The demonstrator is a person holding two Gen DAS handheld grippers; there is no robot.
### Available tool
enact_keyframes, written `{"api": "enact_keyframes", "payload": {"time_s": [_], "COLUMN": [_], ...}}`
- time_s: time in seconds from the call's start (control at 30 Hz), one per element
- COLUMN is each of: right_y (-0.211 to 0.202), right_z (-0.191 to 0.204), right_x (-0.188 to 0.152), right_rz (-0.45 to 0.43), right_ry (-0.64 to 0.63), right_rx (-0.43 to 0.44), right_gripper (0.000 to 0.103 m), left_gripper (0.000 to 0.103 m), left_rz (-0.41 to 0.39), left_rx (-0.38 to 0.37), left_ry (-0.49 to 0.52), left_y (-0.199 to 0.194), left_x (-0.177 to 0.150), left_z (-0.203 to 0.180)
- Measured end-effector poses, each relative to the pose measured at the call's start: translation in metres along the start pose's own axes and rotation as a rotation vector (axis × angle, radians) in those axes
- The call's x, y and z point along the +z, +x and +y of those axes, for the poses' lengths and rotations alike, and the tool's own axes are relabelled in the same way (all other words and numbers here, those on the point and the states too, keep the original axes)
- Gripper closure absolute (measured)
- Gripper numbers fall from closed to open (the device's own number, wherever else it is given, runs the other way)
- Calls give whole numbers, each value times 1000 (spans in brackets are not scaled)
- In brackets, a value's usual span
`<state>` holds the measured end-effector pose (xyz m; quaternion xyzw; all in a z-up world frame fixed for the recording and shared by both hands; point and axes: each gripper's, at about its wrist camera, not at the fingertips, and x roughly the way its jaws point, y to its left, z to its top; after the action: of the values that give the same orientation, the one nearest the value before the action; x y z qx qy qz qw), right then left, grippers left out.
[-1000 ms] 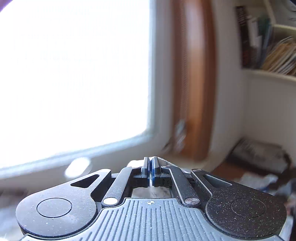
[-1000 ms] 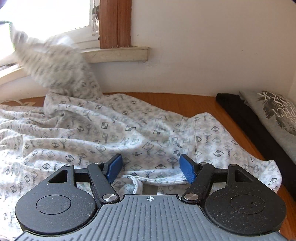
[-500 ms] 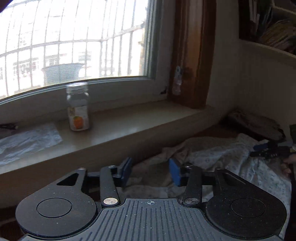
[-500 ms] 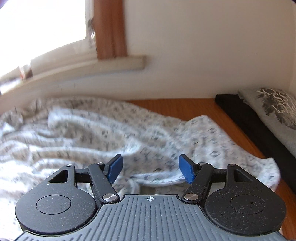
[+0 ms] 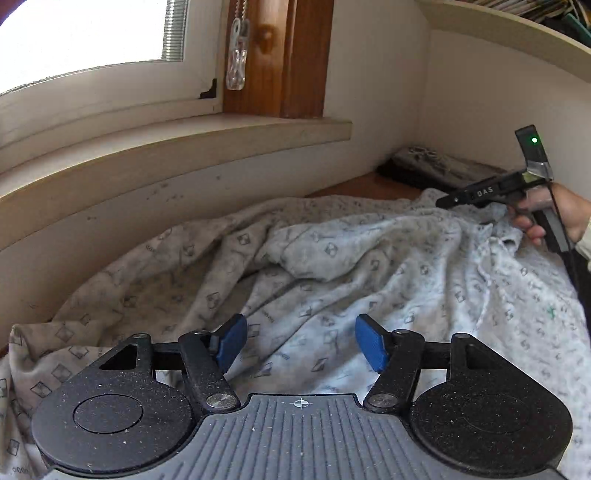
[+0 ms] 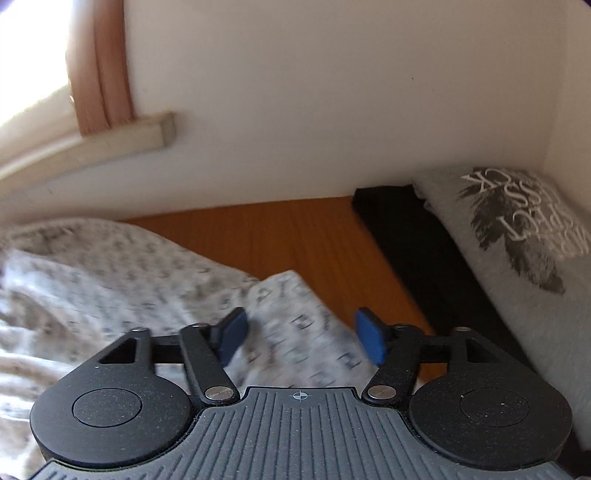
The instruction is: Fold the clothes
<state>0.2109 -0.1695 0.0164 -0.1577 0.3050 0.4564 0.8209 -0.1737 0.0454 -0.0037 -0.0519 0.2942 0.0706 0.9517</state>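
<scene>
A white garment with a small grey print [image 5: 332,266] lies crumpled across the wooden table [image 6: 295,236]. It runs from below the window sill to the right. My left gripper [image 5: 301,343] hangs low over its near folds. Its jaws are opening, and the blue pads press on nothing. My right gripper [image 6: 301,336] stands open over the garment's right-hand edge [image 6: 295,314], where cloth meets bare wood. The cloth lies under its fingers, not pinched. The hand [image 5: 554,214] that holds the right gripper shows at the far right of the left wrist view.
A folded grey T-shirt with a dark print [image 6: 517,236] lies on a black folded garment [image 6: 413,236] in the right corner. The window sill [image 5: 184,147] and white wall bound the table at the back. A shelf [image 5: 517,29] hangs above the corner.
My left gripper came down from window height to the garment, and its jaws went from shut to open. The lifted cloth now lies on the table. My right gripper swung right to the garment's edge.
</scene>
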Motion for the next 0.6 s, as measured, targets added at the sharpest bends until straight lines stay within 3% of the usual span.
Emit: {"api": "enact_keyframes", "payload": {"time_s": [0.03, 0.07, 0.13, 0.27, 0.4, 0.47, 0.53, 0.6], "right_y": [1, 2, -4, -32, -25, -40, -54, -59], "right_z": [-3, -5, -4, -7, 4, -8, -26, -37], "right_x": [1, 1, 4, 22, 23, 16, 8, -2], "right_rz": [6, 5, -23, -232, -130, -157, -168, -123], "right_ry": [19, 28, 2, 21, -52, -23, 26, 24], "right_rx": [16, 27, 29, -41, -18, -20, -35, -44], "right_gripper": [44, 67, 92, 89, 71, 58, 55, 55], "left_gripper": [32, 31, 31, 29, 27, 26, 26, 26], "left_rz": [10, 10, 4, 9, 35, 36, 38, 40], "left_rx": [5, 2, -2, 7, 20, 22, 23, 25], "left_ry": [-14, -31, -53, -45, -16, -17, -20, -17], "left_y": [1, -2, -3, -6, -3, -3, -3, -2], "left_x": [0, 0, -1, 0, -1, -2, -3, -3], "left_z": [2, 6, 9, 9, 7, 8, 10, 9]}}
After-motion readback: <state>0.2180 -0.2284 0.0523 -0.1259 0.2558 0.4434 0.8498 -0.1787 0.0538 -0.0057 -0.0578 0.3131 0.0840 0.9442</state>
